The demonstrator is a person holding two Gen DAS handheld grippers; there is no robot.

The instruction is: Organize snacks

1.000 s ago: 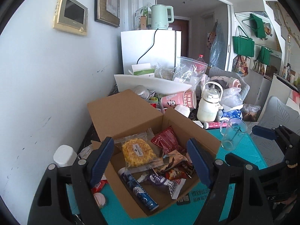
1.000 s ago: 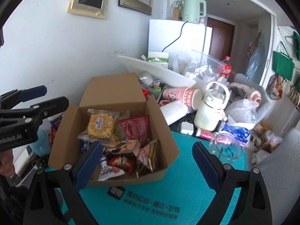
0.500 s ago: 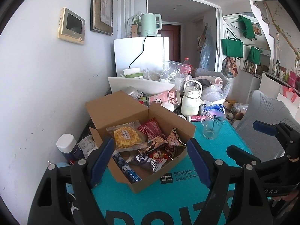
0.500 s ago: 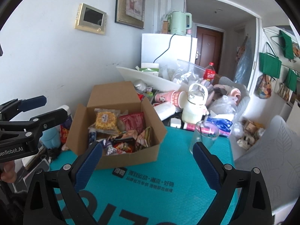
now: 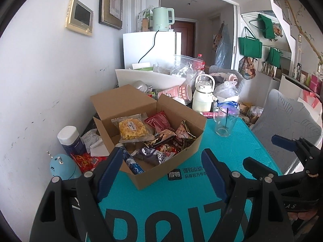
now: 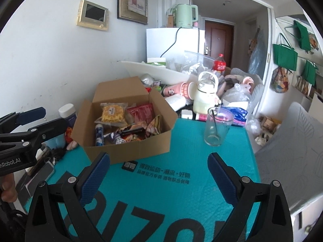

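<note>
An open cardboard box [image 5: 177, 157] [image 6: 129, 147] stands on the teal mat [image 5: 181, 201] [image 6: 171, 181], filled with several snack packets. A yellow cracker pack [image 5: 132, 129] [image 6: 113, 112] and a red packet [image 5: 159, 121] [image 6: 141, 112] lie on top, with a blue tube [image 5: 131, 164] [image 6: 99, 135] at the near-left side. My left gripper [image 5: 161, 159] hangs open just short of the box's near corner, nothing between its fingers. My right gripper [image 6: 158, 162] is open too, over bare mat in front of the box. Each gripper shows at the edge of the other's view.
A clear glass cup [image 5: 225, 121] [image 6: 217, 128] with a stirrer stands on the mat right of the box. Behind it is clutter: a cream jug [image 5: 202, 96], pink cups [image 6: 181, 89], bags. Left of the box are a white-capped bottle [image 5: 70, 139] and a wall.
Both grippers have drawn back from the box, which now looks smaller and farther; more of the teal mat shows in front. Jaws stayed open and empty.
</note>
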